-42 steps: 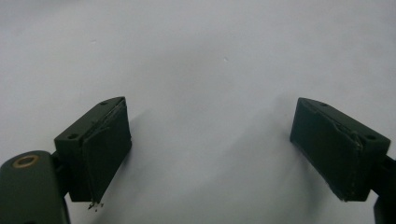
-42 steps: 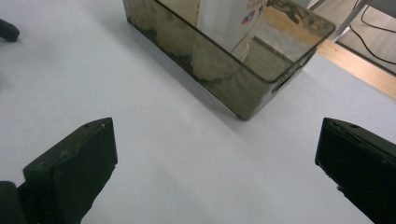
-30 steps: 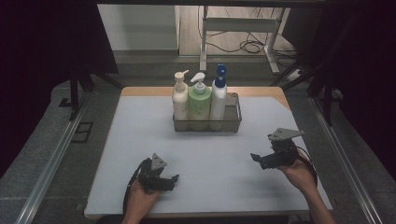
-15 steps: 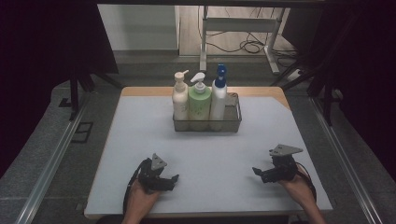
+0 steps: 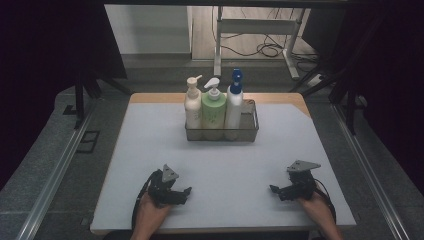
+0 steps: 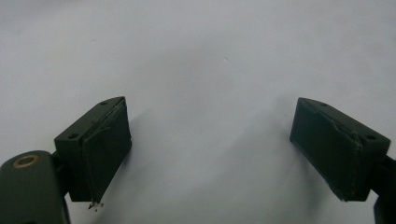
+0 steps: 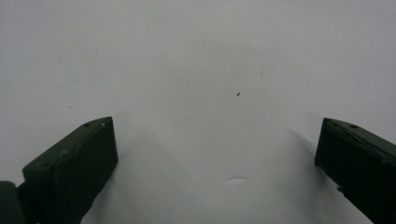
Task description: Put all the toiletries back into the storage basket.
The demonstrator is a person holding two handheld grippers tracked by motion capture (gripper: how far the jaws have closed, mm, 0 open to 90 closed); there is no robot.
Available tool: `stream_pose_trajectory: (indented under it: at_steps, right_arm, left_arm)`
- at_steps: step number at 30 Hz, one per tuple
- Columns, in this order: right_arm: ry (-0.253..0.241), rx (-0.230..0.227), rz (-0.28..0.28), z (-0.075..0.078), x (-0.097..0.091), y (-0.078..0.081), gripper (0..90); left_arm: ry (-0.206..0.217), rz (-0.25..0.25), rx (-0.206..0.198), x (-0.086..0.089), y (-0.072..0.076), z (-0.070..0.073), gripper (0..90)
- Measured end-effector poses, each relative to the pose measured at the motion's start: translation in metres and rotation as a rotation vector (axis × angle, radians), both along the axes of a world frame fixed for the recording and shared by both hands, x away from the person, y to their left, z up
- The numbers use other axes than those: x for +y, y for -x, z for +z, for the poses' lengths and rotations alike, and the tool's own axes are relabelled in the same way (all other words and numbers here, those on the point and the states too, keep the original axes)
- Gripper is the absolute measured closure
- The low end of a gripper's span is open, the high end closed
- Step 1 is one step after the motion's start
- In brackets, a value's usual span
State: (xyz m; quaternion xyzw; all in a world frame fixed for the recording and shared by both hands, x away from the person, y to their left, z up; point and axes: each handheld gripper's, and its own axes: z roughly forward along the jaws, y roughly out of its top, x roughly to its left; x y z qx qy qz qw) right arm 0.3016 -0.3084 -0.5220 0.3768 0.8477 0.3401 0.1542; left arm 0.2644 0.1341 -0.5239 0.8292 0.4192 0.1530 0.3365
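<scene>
White mat (image 5: 220,165) covers a wooden table (image 5: 150,98); wood shows only at the far edge. Dark room around it, grey floor, metal rails on both sides, a white stand and cables behind the table.

One wire basket (image 5: 250,131) sits mid-table toward the far edge. Three pump bottles stand upright inside, touching in a row: cream bottle (image 5: 192,110), green bottle (image 5: 213,112), white bottle with blue pump (image 5: 233,105).

Two grippers, each in one hand, both low on the mat near the front edge, well apart from the basket and from each other. Left gripper (image 5: 186,192) at front left, jaws spread wide, nothing between them, only mat below. Right gripper (image 5: 274,190) at front right, jaws also spread wide and empty, pointing left across the mat.
</scene>
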Motion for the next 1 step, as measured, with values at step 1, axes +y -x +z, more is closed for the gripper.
stream_pose_trajectory:
  at_steps: [1]
  right_arm:
    - [-0.001,0.002,-0.001,0.0001,0.0000,-0.0001,0.0]
  left_arm:
    - [0.000,0.000,0.000,-0.0001,0.0001,0.0000,12.2]
